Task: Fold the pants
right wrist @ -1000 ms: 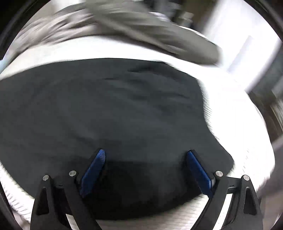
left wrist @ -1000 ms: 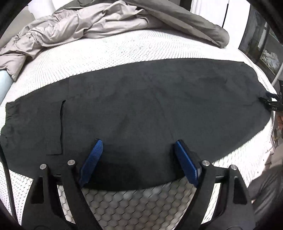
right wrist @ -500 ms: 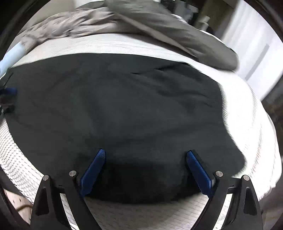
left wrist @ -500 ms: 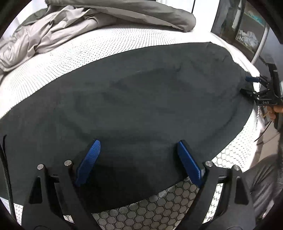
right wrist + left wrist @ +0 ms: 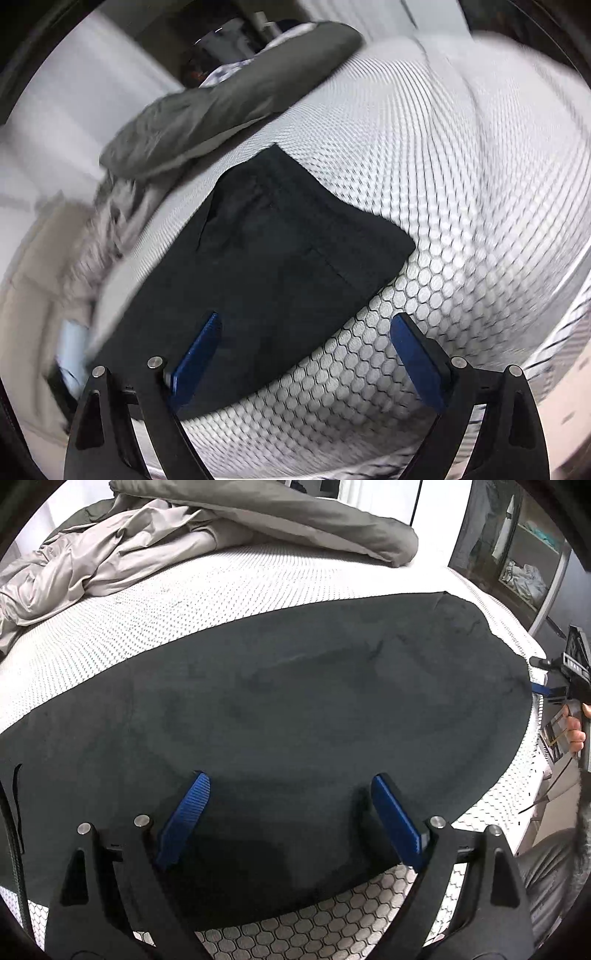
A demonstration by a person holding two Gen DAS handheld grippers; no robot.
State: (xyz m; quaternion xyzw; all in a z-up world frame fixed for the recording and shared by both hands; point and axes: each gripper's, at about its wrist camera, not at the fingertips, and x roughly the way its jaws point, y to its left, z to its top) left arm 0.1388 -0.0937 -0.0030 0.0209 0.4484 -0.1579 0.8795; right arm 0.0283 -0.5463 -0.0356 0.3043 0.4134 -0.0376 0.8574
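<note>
pants lay flat on the bed, near edge, likely spread for folding | left claw gaped empty over near hem | right claw gaped empty by the pants' corner | duvet heaped far

You have one pair of black pants spread flat on one mattress with a white honeycomb cover. At the far side lies one rumpled grey duvet, with one beige garment bunched at its left. You hold two sets of tongs: the left tongs and the right tongs, each with two blue pads, four pads in all.
</note>
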